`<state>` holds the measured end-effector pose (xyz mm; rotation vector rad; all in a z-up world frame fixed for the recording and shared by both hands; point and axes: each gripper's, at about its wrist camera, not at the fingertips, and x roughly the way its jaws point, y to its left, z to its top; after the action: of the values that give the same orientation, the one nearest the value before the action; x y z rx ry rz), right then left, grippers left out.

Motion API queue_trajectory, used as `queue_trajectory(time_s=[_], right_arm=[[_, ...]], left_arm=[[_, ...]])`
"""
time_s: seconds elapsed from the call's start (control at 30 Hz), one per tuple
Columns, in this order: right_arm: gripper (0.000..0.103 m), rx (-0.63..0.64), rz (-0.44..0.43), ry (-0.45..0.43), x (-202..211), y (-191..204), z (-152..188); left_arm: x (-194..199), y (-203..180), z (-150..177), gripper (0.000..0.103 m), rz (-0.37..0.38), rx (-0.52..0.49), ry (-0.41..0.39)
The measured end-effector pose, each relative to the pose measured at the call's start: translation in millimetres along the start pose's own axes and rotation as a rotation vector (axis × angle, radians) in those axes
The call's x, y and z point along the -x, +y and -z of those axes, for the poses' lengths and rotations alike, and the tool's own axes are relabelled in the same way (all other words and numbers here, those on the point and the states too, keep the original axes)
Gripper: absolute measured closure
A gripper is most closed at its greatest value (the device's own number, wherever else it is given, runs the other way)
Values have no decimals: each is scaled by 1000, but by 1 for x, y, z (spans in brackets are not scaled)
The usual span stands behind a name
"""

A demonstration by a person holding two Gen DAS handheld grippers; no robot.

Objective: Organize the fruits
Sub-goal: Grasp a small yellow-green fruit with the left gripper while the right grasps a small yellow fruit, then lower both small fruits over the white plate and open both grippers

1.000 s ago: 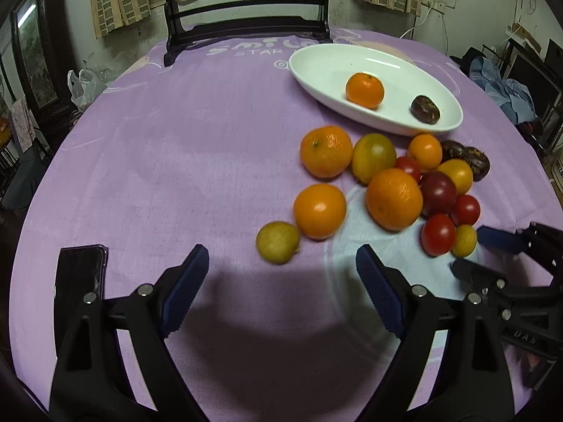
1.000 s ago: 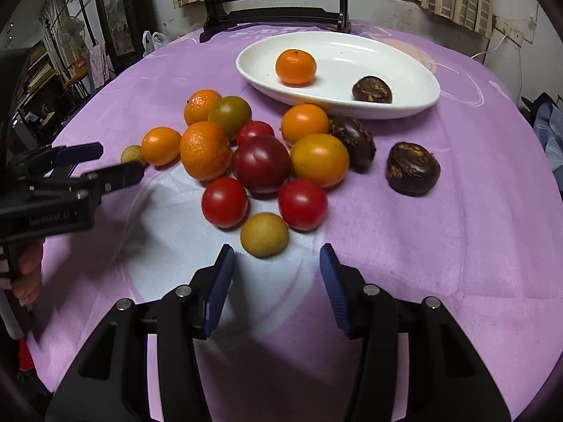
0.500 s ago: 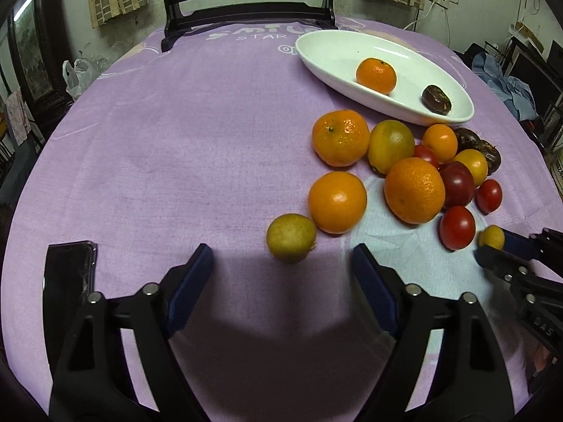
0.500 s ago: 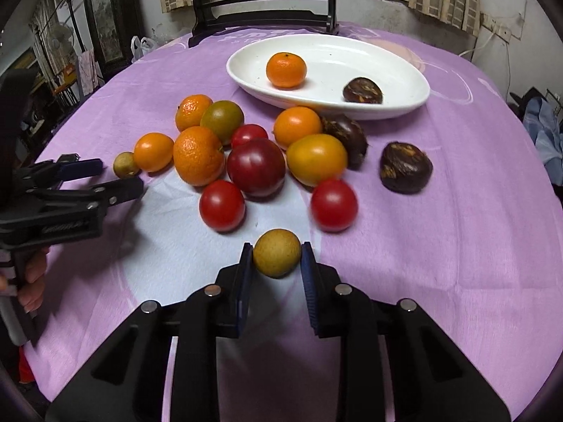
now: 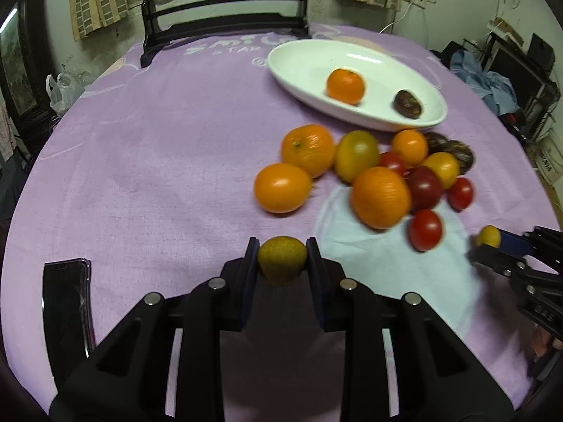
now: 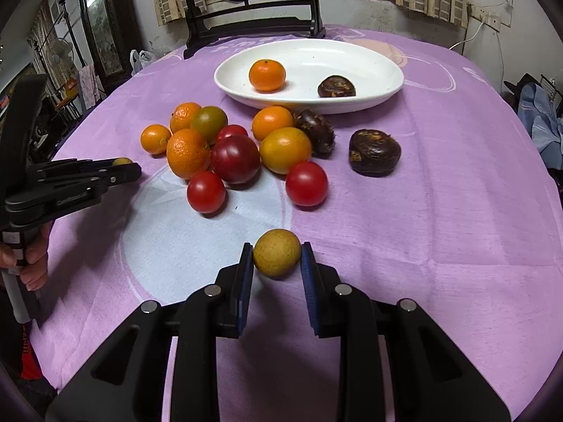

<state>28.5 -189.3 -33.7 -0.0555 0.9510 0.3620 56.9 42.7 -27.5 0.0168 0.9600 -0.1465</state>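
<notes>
My left gripper (image 5: pixel 282 246) is shut on a small yellow-green fruit (image 5: pixel 281 262), pads pressing both its sides, close to the purple cloth. My right gripper (image 6: pixel 277 248) is shut on a small yellow-brown fruit (image 6: pixel 277 260), in front of the pile. A loose pile of oranges (image 6: pixel 187 153), red tomatoes (image 6: pixel 206 191) and dark brown fruits (image 6: pixel 374 152) lies mid-table. Behind it a white oval dish (image 6: pixel 387 70) holds a mandarin (image 6: pixel 266 75) and a dark fruit (image 6: pixel 336 87). The left wrist view shows the right gripper (image 5: pixel 492 242) at the right edge.
A black phone (image 5: pixel 67 309) lies on the cloth at the near left. A dark wooden chair (image 5: pixel 225 24) stands at the table's far side. A person's hand (image 6: pixel 33 263) holds the left gripper's handle. Cluttered furniture rings the round table.
The left jaws closed from wide open onto the yellow-green fruit. The right jaws closed on the yellow-brown fruit and drew it back from the pile; one red tomato shifted right.
</notes>
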Motion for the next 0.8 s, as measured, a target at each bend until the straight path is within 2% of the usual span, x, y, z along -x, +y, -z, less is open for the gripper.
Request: queue_trajectory(time_s=[0.17,0.23,0.33,0.43,0.53,0.63,0.8], right_arm=[[76,15,9,-91,31,-7,-17],[76,28,21,-132,41,-9,-27],[76,47,42,-181,48,-15,-55],[76,60,69,-191,35,-21,-81],[76,52,73,-176,11,-31,-102],[76,56,80,-154,-14,-39,-121],[76,87,33,-117,-48,-35,-142]], left_arm=[[37,-22,-17,76,66,-38,-86],[46,-30,-33,76,95,-38,-117],[46,-44,-64,76,89,-46,-165],[33,-55,-93,76,70,-37,-184],[2,-58,-123,76,36,-5,-163],[-27,-53,-139,76,2,11,-127],[-66,-38,-158,76,-37,54,-74]])
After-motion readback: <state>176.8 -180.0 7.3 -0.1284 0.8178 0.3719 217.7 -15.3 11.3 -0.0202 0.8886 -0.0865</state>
